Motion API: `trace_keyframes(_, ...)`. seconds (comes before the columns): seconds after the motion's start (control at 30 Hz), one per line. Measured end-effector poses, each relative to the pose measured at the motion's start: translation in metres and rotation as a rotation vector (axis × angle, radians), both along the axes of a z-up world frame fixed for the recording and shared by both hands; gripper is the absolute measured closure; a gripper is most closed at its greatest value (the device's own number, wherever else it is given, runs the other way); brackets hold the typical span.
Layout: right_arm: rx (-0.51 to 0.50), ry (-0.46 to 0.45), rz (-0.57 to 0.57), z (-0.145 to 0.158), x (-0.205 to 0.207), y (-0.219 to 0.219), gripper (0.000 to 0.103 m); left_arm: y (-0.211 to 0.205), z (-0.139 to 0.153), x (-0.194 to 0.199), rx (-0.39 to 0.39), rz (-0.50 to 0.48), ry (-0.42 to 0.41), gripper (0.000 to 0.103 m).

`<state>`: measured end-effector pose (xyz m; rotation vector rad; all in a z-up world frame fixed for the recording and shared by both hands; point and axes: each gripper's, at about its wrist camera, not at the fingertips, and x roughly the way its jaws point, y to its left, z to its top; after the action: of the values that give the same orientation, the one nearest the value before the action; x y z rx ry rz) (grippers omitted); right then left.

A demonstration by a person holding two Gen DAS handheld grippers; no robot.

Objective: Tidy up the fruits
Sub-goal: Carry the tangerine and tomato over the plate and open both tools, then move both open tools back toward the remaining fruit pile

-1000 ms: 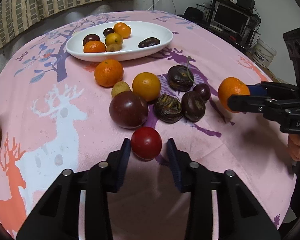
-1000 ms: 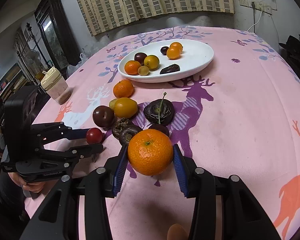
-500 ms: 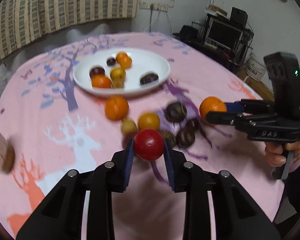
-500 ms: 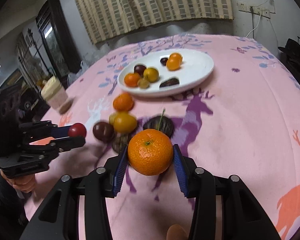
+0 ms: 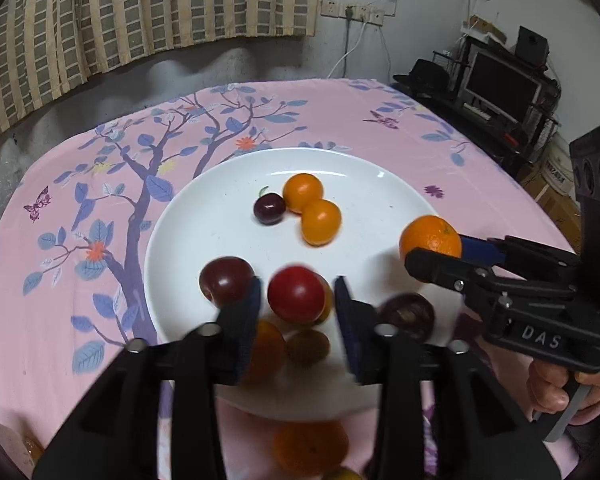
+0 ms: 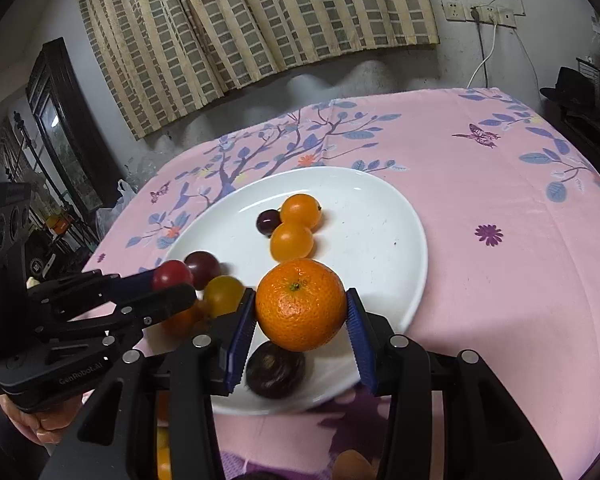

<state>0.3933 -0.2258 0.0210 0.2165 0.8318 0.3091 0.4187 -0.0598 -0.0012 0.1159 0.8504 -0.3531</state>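
My left gripper (image 5: pixel 296 304) is shut on a small red tomato (image 5: pixel 296 294) and holds it above the near part of the white plate (image 5: pixel 380 196). My right gripper (image 6: pixel 300 312) is shut on an orange mandarin (image 6: pixel 300 304) and holds it over the plate's (image 6: pixel 380 232) near right side. The mandarin (image 5: pixel 430 240) and the right gripper also show in the left wrist view, the tomato (image 6: pixel 172 274) in the right wrist view. On the plate lie two orange fruits (image 5: pixel 312 208), a dark cherry (image 5: pixel 269 209), a dark red plum (image 5: pixel 226 280) and a dark wrinkled fruit (image 6: pixel 274 374).
The plate stands on a pink tablecloth (image 5: pixel 60 280) with a tree print. More fruit, among it an orange one (image 5: pixel 310 448), lies on the cloth in front of the plate. A curtain and a wall stand behind the table, shelves with a monitor (image 5: pixel 500 88) to the right.
Both grippers have moved forward from the loose fruit to above the plate, each still holding its fruit. The plate now fills the middle of both views.
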Motion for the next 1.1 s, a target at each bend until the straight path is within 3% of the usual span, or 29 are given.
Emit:
trace_keyframes(0.07,0.02,0.006,-0.001,-0.002,-0.004,-0.004,0.055,0.005,0.001,-0.001,-0.017,0.03,-0.006,0.042)
trace_keyframes(0.13,0.026,-0.008,0.009,0.005,-0.012,-0.006,0.053,0.011,0.004,-0.007,-0.041,0.048,-0.004,0.024)
trace_keyframes(0.33,-0.004,-0.053,0.051,0.025,-0.059,-0.001,0.042,0.038,0.018,-0.059,-0.034,0.146,-0.047,0.007)
trace_keyframes(0.47,-0.046,-0.037,0.106,0.02,-0.094,0.01,0.038,0.059,0.013,-0.111,-0.076,0.202,-0.075,0.005)
trace_keyframes(0.67,-0.1,-0.008,0.134,0.001,-0.124,0.023,0.038,0.077,-0.01,-0.154,-0.104,0.243,-0.026,0.005)
trace_keyframes(0.9,-0.218,-0.006,0.147,-0.012,-0.128,0.035,0.038,0.082,-0.01,-0.173,-0.094,0.246,-0.047,0.005)
trace_keyframes(1.1,-0.236,0.015,0.177,-0.018,-0.126,0.041,0.042,0.087,-0.008,-0.173,-0.104,0.259,-0.043,0.005)
